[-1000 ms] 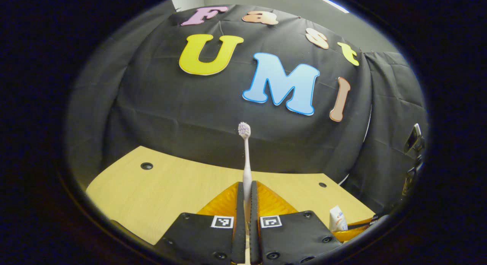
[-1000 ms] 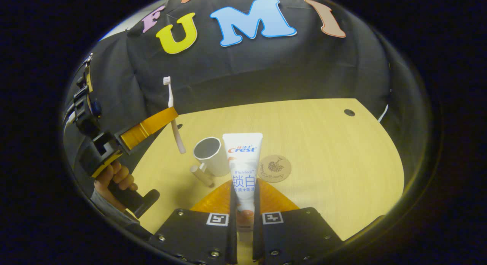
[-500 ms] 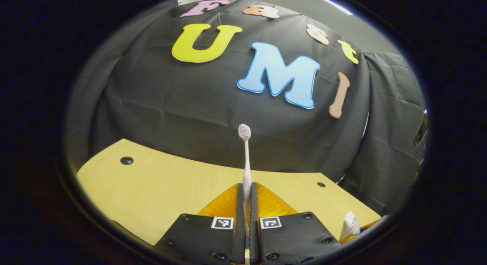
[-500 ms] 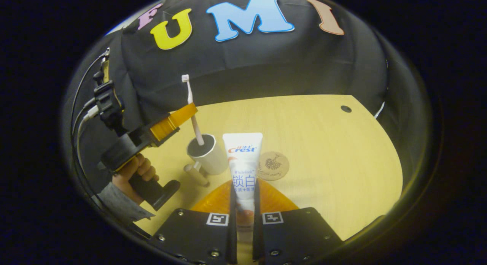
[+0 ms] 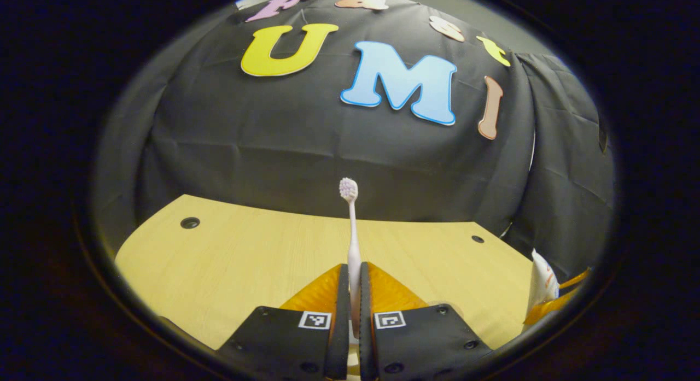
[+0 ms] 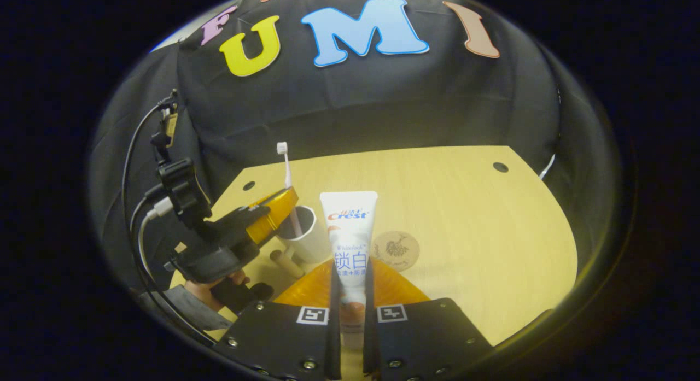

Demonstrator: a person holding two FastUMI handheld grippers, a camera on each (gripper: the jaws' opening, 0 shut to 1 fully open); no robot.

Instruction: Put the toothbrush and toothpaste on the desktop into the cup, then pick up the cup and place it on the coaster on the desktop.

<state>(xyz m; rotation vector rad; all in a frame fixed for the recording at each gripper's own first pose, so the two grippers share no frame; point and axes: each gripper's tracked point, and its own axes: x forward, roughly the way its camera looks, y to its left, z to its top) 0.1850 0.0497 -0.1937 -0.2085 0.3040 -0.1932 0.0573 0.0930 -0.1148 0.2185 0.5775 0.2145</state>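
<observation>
My left gripper (image 5: 350,271) is shut on a pale pink toothbrush (image 5: 351,228) that stands bristles up. In the right gripper view that left gripper (image 6: 276,209) hangs just above the white cup (image 6: 306,241), and the toothbrush (image 6: 286,168) handle reaches down into the cup's mouth. My right gripper (image 6: 350,274) is shut on a white toothpaste tube (image 6: 350,233), held upright a little to the right of the cup. A round brown coaster (image 6: 396,250) lies flat on the wooden desktop (image 6: 465,217), right of the tube. The toothpaste (image 5: 543,282) also peeks in at the right edge of the left gripper view.
A person's hand (image 6: 210,288) and grey sleeve grip the left gripper's handle at the lower left. Cables (image 6: 136,173) run up from it. The desktop has small dark holes (image 6: 500,166) near its back corners. The cup's wooden handle (image 6: 285,262) points toward me.
The left gripper has come down and toward the cup, lowering the toothbrush handle further inside it. The right gripper holds the toothpaste almost still.
</observation>
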